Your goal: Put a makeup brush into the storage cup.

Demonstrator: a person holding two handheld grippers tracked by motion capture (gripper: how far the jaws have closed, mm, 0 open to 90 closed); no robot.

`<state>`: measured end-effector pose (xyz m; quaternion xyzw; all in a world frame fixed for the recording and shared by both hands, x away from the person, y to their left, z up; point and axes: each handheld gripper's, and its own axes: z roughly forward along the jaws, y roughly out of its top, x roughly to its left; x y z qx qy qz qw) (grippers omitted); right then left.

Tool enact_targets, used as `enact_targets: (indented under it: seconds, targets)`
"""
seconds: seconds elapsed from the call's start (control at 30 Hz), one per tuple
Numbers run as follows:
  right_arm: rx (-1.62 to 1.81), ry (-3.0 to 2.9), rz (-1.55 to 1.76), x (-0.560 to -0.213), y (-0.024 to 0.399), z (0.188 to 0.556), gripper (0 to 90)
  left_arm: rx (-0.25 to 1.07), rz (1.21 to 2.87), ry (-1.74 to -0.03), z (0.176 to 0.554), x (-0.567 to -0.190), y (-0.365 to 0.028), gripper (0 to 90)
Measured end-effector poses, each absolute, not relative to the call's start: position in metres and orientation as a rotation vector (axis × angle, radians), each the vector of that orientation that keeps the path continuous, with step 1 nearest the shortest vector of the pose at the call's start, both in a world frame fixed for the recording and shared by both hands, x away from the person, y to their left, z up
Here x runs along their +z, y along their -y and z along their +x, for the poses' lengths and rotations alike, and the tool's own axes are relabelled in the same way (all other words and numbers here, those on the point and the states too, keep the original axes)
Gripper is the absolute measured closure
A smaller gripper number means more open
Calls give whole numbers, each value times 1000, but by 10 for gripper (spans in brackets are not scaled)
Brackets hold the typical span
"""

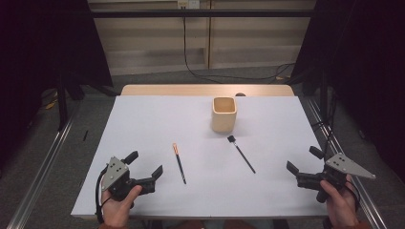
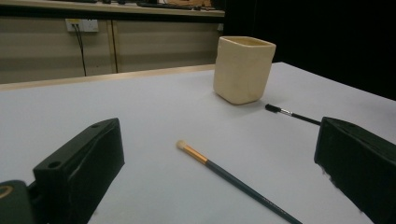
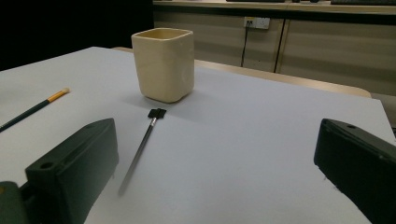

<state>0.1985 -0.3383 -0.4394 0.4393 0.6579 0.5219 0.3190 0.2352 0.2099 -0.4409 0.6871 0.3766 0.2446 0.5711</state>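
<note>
On the white table (image 1: 143,119), 2 brushes are laid near the middle: an orange-tipped brush (image 1: 179,162) left, a black-tipped brush (image 1: 241,153) right, below a cream cup (image 1: 224,114). Left gripper (image 1: 145,163) and right gripper (image 1: 302,160) are held wide open, empty, at the near corners.

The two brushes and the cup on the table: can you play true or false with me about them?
1. The cream square-sided cup stands upright. True.
2. The dark brush with the orange band and pale tip is inside the cup. False: it lies flat on the white table.
3. The thin black brush with the black head lies nearer the right gripper. True.
4. The left gripper holds a brush. False: its jaws are open and empty.
5. The two brushes cross each other. False: they lie apart.
</note>
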Motion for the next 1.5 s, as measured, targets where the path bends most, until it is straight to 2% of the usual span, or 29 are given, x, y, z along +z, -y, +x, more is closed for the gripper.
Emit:
enact_targets:
  seconds: [0.23,0.73,0.83,1.03,1.27,1.5]
  targets:
    - [1400,-1767,1157,-441,337,200,0,586,1639,-883,235,-440,-211,15]
    - [1407,-1772,1121,-439,335,197,0,492,1668,-828,233,-431,-208,44]
    - [1404,-1789,1122,-440,335,199,0,476,1720,-807,237,-425,-202,75]
    - [1405,-1801,1096,-439,332,198,0,447,1722,-794,239,-420,-195,53]
    - [1416,-1806,1084,-438,330,196,0,483,1669,-803,242,-406,-197,11]
    - [1421,-1807,1093,-438,331,197,0,497,1687,-776,250,-398,-193,12]
